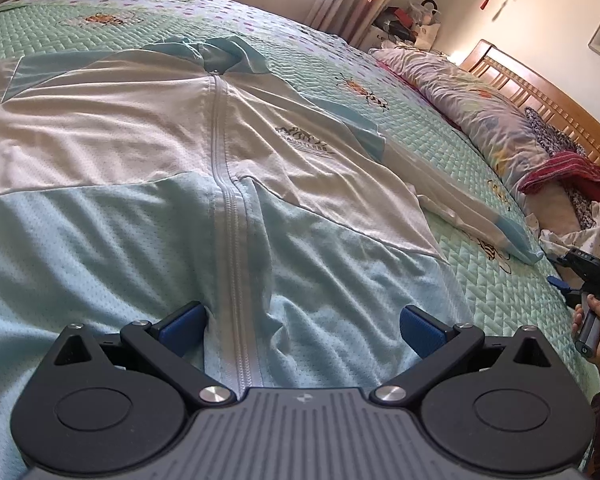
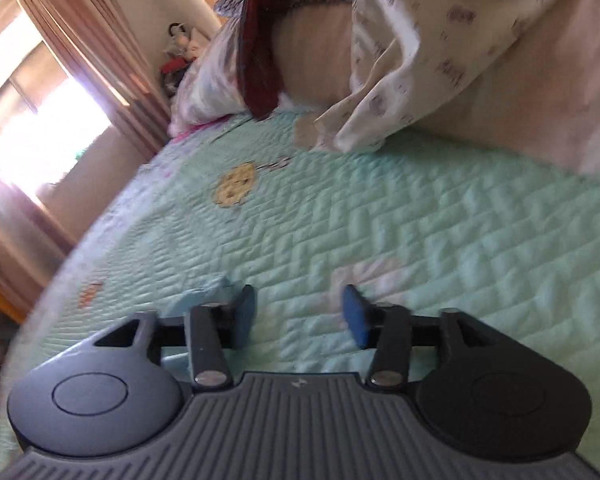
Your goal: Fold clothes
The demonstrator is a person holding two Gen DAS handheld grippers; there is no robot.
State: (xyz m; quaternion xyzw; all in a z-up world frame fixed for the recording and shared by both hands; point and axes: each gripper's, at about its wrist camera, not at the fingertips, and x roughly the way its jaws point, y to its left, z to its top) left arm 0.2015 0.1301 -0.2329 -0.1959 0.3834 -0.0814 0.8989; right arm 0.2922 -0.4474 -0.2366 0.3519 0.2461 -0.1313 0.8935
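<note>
Over the jacket (image 1: 204, 200) hem, left gripper (image 1: 302, 326) jaws wide; right gripper (image 2: 300, 312) parted above bare quilt (image 2: 440, 220).

A white and pale-blue jacket (image 1: 204, 168) lies on a mint-green quilted bedspread (image 2: 440, 232) with insect motifs.

Your left gripper (image 1: 302, 330) hangs spread wide just over the jacket (image 1: 180, 152). Your right gripper (image 2: 300, 312), also parted, sits off beside its sleeve, your hand (image 1: 594, 332) on the handle.
</note>
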